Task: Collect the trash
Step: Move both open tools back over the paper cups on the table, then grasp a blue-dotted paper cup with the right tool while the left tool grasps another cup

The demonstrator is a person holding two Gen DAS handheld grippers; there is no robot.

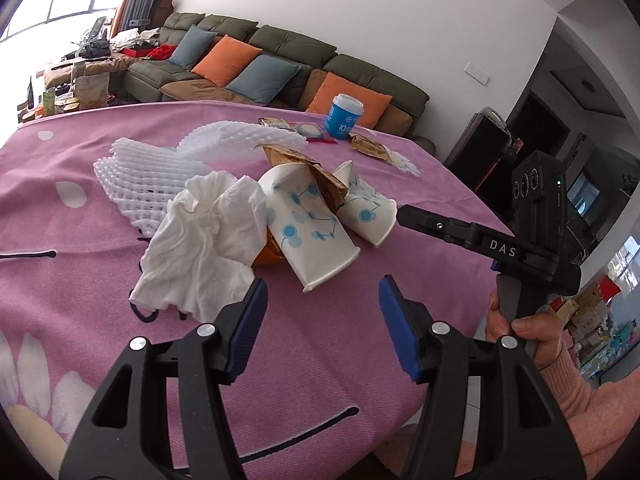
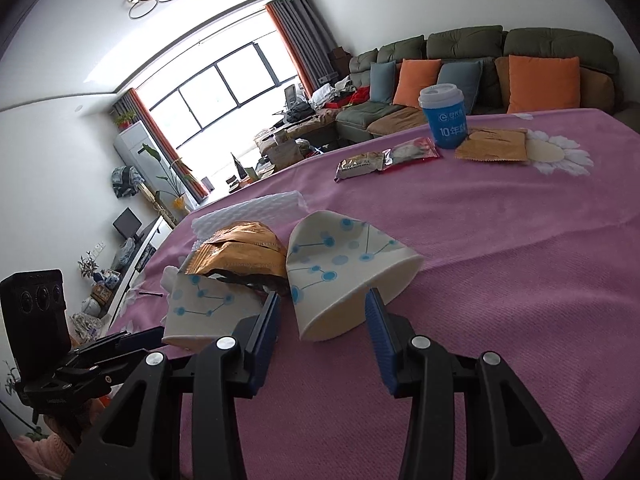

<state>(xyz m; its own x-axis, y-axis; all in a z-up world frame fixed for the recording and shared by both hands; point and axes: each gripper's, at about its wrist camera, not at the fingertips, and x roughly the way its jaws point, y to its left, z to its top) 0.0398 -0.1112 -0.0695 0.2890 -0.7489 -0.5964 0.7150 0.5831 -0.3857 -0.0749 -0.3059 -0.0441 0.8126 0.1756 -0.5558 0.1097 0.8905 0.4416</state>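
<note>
A pile of trash lies on the pink flowered tablecloth. A crumpled white tissue sits beside two flattened paper cups with blue dots, and a gold-brown wrapper is wedged between the cups. White foam netting lies behind them. My left gripper hovers open just short of the tissue and the nearer cup, with nothing between its fingers. My right gripper is open at the rim of the right-hand cup, and its pads are not pressing on the cup. The other cup and the wrapper lie to its left.
Near the table's far edge stand a blue cup with a white lid, two snack wrappers and a brown packet. A green sofa with orange and blue cushions stands behind the table. A hand in a pink sleeve holds the right gripper.
</note>
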